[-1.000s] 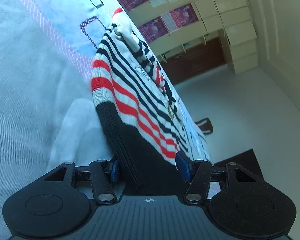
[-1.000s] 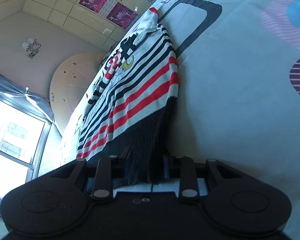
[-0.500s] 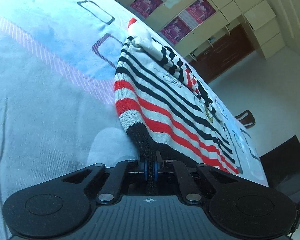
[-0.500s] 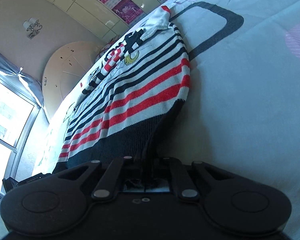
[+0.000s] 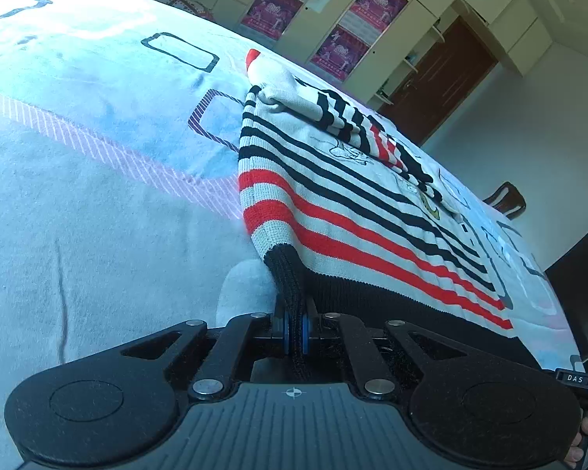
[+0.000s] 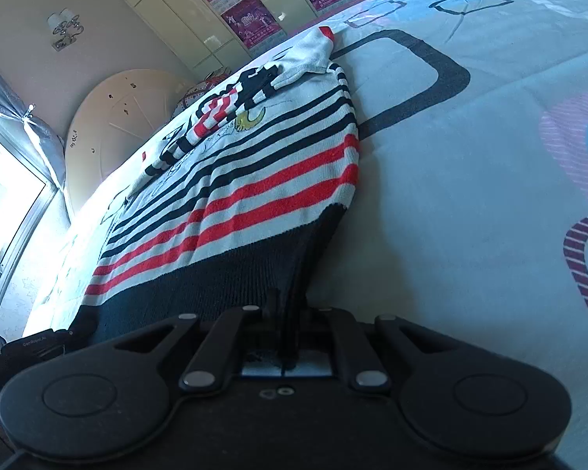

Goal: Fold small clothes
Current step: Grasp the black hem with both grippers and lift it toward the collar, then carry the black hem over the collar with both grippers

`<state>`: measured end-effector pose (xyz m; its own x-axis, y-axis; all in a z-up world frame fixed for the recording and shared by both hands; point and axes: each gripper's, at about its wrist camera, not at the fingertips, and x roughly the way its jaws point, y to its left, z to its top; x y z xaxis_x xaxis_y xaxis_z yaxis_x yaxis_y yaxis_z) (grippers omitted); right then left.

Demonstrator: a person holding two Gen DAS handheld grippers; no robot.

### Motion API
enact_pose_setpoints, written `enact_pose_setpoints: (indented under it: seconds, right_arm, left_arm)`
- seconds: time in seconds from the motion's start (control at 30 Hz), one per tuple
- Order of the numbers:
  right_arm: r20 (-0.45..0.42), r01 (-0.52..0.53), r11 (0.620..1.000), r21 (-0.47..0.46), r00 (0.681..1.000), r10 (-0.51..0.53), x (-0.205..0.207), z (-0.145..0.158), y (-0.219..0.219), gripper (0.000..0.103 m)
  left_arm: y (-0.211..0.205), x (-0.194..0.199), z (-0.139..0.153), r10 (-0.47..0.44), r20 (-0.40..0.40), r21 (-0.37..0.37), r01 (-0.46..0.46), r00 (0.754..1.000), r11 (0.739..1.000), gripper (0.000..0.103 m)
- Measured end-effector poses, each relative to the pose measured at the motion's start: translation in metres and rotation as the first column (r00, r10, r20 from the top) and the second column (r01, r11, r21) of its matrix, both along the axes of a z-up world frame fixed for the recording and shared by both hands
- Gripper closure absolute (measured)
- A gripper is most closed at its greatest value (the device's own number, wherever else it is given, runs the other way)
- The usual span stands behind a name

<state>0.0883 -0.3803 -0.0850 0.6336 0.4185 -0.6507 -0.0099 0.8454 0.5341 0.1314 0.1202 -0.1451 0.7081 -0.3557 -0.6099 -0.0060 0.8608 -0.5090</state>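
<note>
A small knitted sweater (image 5: 333,211) with black and red stripes on white and a black ribbed hem lies flat on the bed, a sleeve folded across its chest. In the left wrist view my left gripper (image 5: 293,323) is shut on the hem's left corner, the blue pads pinching the black rib. The right wrist view shows the same sweater (image 6: 254,180) from its other side. There my right gripper (image 6: 288,313) is shut on the hem's right corner, and the black knit bunches up between its jaws.
The bed sheet (image 5: 78,196) is pale blue with drawn squares and pink hatched bands. A round white headboard (image 6: 109,117) stands at one end. Cupboards with pink posters (image 5: 352,27) and a brown door line the far wall. The other gripper's body (image 6: 31,346) shows at left.
Both grippers closed from open onto the hem's corners. Both views rolled, and the black hem now rises into each pair of jaws.
</note>
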Motion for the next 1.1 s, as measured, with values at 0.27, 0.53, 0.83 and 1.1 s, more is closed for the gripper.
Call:
enact_pose_setpoints:
  seconds: [0.27,0.53,0.83,1.1]
  right_arm:
    - [0.089,-0.032,0.996,-0.088,0.995,0.040,0.007,0.032,0.011,0.096]
    - [0.228,-0.030,0.986,-0.165,0.971,0.068,0.031,0.081,0.017,0.096]
    - [0.348,-0.034,0.976,-0.217,0.931,0.110,0.099,0.129,0.014,0.096]
    - [0.354,-0.076,0.980,-0.182,0.925,0.138,0.218,0.136,0.003,0.096]
  left_arm:
    - [-0.002,0.000,0.026,-0.027,0.067,0.049,0.024,0.997,0.999,0.098]
    - [0.007,0.020,0.072,-0.023,0.171,0.026,0.019,0.985,0.999,0.098]
    - [0.014,0.107,0.114,0.029,0.254,-0.084,-0.008,0.967,0.996,0.098]
    - [0.007,0.221,0.120,0.063,0.230,-0.074,-0.047,0.971,0.996,0.098]
